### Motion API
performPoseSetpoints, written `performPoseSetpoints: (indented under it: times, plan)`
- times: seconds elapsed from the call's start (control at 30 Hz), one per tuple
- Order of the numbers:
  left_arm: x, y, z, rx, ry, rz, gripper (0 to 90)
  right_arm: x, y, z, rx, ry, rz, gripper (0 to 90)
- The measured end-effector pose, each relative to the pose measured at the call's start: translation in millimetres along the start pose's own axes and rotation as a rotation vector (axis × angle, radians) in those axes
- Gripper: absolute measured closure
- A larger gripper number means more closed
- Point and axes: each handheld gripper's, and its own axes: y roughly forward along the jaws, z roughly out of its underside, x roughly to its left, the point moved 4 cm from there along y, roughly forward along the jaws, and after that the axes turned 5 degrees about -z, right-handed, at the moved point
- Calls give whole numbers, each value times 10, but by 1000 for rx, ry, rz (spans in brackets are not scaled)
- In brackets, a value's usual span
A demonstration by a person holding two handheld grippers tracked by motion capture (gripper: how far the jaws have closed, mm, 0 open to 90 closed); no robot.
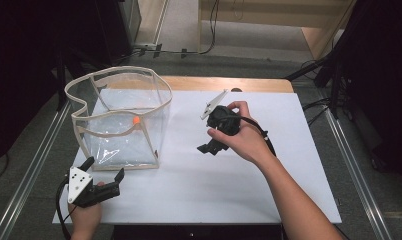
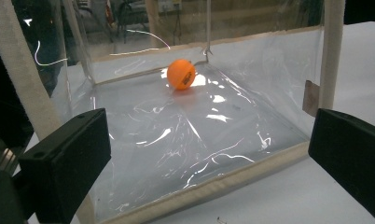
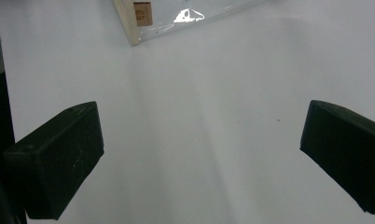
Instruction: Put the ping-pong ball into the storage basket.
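An orange ball sits inside the clear bin (near its far wall) on the white table. The left gripper rests just before the bin, jaws spread wide, holding nothing. The right gripper hovers mid-table beside the bin, jaws wide apart, empty.
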Motion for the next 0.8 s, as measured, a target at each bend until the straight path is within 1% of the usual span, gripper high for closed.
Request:
performPoseSetpoints:
  times: [0.03, 0.1, 0.13, 0.2, 0.23, 0.33, 0.4, 0.47, 0.5, 0.53, 0.6, 0.67, 0.7, 0.73, 0.8]
  plan:
    - [0, -1, 0, 0, 0, 1, 0, 11, -6, 18, 4, 14, 1, 0]
    - [2, -3, 1, 1, 0, 1, 0, 10, 5, 61, -6, 2, -4, 0]
    - [3, -3, 1, -2, -2, 2, 0, 14, 9, 87, -3, 3, -4, 0]
    - [3, -4, 0, -2, -4, 2, 0, 14, 24, 144, -16, 4, -6, 0]
    - [4, -4, 1, -2, -4, 3, 0, 19, 24, 166, -13, 13, -4, 0]
    - [4, -3, 1, -1, -3, 1, 0, 22, 27, 245, -30, 9, -2, 0]
    - [3, -4, 1, -1, -1, 1, 0, 30, 24, 300, -35, 22, 2, 0]
    - [1, -5, 2, -1, -1, 1, 0, 28, 31, 349, -42, 24, -1, 0]
    - [1, -5, 2, 0, 0, 1, 0, 29, 26, 381, -39, 34, 5, 0]
    - [2, -5, 1, 0, 1, 2, 0, 28, 32, 414, -48, 36, 4, 0]
    - [2, -3, 1, -1, 0, 2, 0, 32, 32, 466, -43, 41, 7, 0]
    - [0, -3, 1, 0, 1, 0, 0, 39, 28, 520, -51, 44, 11, 0]
    - [0, -4, 1, 1, 2, 0, 0, 45, 26, 547, -58, 41, 10, 11]
    - [0, -4, 1, 0, 2, 0, 0, 48, 18, 575, -61, 43, 17, 48]
    - [-1, -4, 1, 0, 1, 1, 0, 54, 16, 638, -71, 49, 26, 51]
